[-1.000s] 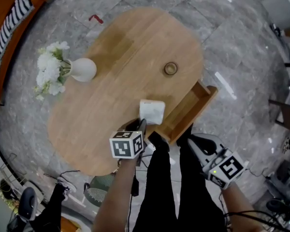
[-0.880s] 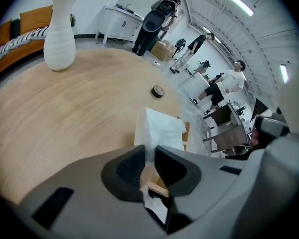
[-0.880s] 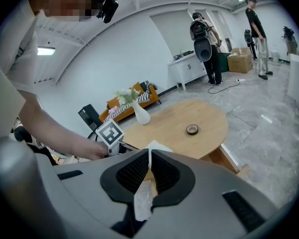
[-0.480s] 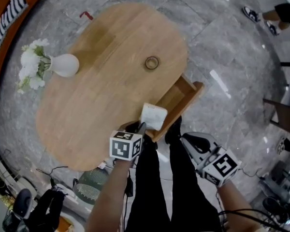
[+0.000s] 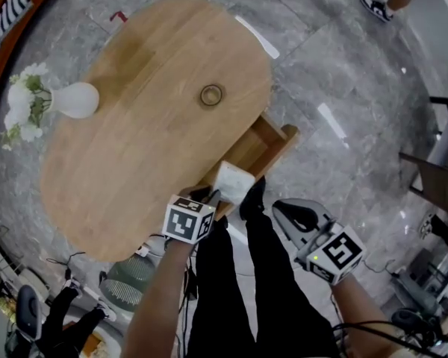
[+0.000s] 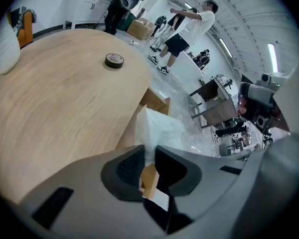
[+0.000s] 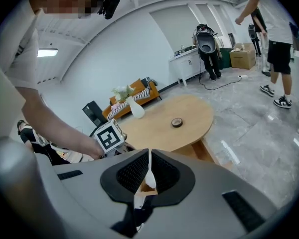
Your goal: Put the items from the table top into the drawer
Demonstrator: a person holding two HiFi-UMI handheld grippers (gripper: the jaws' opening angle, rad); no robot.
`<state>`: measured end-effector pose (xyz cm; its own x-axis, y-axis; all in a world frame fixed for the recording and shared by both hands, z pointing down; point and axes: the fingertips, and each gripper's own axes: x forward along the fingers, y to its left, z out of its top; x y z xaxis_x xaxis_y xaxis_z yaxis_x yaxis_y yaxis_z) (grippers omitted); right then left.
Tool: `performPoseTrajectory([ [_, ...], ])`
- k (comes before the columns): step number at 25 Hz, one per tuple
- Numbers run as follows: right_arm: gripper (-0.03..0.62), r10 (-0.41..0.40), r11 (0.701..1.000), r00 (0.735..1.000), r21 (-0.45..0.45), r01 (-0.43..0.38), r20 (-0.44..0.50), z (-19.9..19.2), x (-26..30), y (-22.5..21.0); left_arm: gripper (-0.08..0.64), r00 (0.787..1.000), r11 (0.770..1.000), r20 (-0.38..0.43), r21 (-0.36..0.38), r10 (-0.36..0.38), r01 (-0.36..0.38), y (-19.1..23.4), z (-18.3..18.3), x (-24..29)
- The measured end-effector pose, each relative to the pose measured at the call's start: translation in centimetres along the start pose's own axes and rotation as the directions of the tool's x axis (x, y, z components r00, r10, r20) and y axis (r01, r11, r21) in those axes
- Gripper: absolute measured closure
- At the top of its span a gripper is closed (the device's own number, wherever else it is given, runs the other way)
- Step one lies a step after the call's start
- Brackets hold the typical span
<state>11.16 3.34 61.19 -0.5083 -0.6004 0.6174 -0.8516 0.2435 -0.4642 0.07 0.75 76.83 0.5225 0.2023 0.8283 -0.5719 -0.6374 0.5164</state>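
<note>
**Left claw carries white packet at the drawer's mouth**

In the head view the left claw (image 5: 213, 195) sits just below the frame's centre, closed on a white packet (image 5: 234, 181). The packet lies over the lower left end of the open wooden drawer (image 5: 263, 149), which juts from the counter's (image 5: 134, 162) right edge. The left gripper view shows the pads pinching the packet's lower edge while its body stands up beyond the jaws, with the drawer's front corner above it.

The right claw (image 5: 282, 210) hovers to the right of centre, off the counter and above the grey stone floor (image 5: 343, 73). In its own view the jaws are drawn nearly together with only a thin slit between them, and they grip nothing.

On the counter a roll of tape (image 5: 211, 95) lies near the drawer, and a white vase (image 5: 75, 100) of flowers stands at the far left.
</note>
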Motion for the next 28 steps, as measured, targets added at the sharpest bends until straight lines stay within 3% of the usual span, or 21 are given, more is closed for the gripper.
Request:
performPoseTrajectory([
  [10, 0.555, 0.016, 1.000, 0.999, 0.002, -0.016, -0.029, -0.2, 0.1, -2.6, 0.478, 0.996, 0.996, -0.083, 0.086, 0.017, -0.010, 0.7, 0.9, 3.0],
  [15, 0.555, 0.035, 0.999, 0.999, 0.002, -0.035, -0.035, -0.1, 1.0, -2.4, 0.360, 0.995, 0.994, -0.070, 0.083, 0.070, -0.065, 2.2, 0.9, 3.1],
  [22, 0.555, 0.061, 0.998, 0.997, -0.008, -0.062, -0.045, 0.7, 2.6, -1.5, 0.379, 0.999, 0.999, -0.019, 0.001, 0.041, -0.041, 2.0, 0.4, 1.3],
  [28, 0.555, 0.085, 0.995, 0.993, -0.037, -0.089, -0.078, 0.6, 4.0, -1.3, 0.478, 0.996, 0.997, 0.080, -0.061, 0.046, -0.041, 1.8, 1.6, -0.4],
])
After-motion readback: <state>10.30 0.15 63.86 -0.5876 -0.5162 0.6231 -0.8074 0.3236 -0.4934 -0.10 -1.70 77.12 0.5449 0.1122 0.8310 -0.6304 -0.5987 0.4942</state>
